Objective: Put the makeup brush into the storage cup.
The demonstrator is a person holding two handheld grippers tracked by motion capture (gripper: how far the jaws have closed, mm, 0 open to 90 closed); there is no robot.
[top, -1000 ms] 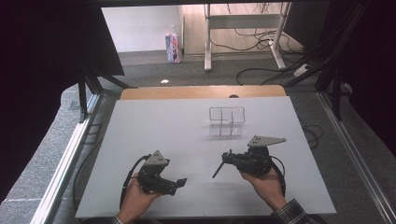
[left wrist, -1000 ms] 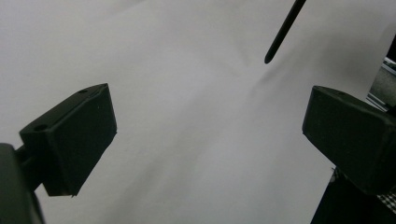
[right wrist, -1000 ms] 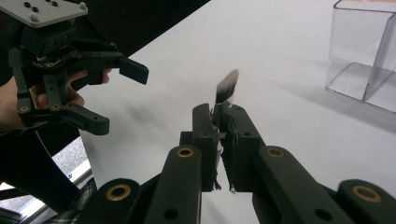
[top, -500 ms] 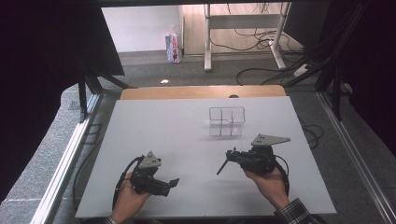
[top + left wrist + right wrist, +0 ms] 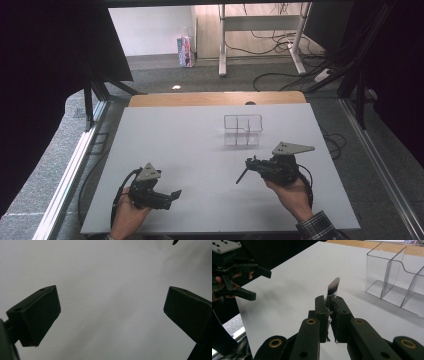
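Observation:
My right gripper [image 5: 250,168] [image 5: 329,303] is shut on a small brush [image 5: 333,286] with a flat white and dark bristle tip. The brush [image 5: 241,177] pokes out past the jaws, slanting down to the left just above the white table [image 5: 190,150]. My left gripper [image 5: 174,195] [image 5: 112,312] hovers low over the table's near left part, jaws wide open with bare white surface between them. It also appears open at the upper left of the right gripper view [image 5: 260,284]. A clear plastic organizer [image 5: 243,130] [image 5: 397,277] with several compartments stands beyond the right gripper.
A wooden strip [image 5: 215,98] runs along the table's far edge. Metal rails [image 5: 75,165] flank the left side, and cables [image 5: 335,142] lie on the floor to the right. A small carton [image 5: 185,51] stands on the floor far behind.
My left gripper has slid to the left along the near part of the table, still open. The right gripper has stayed almost in place with the brush in it.

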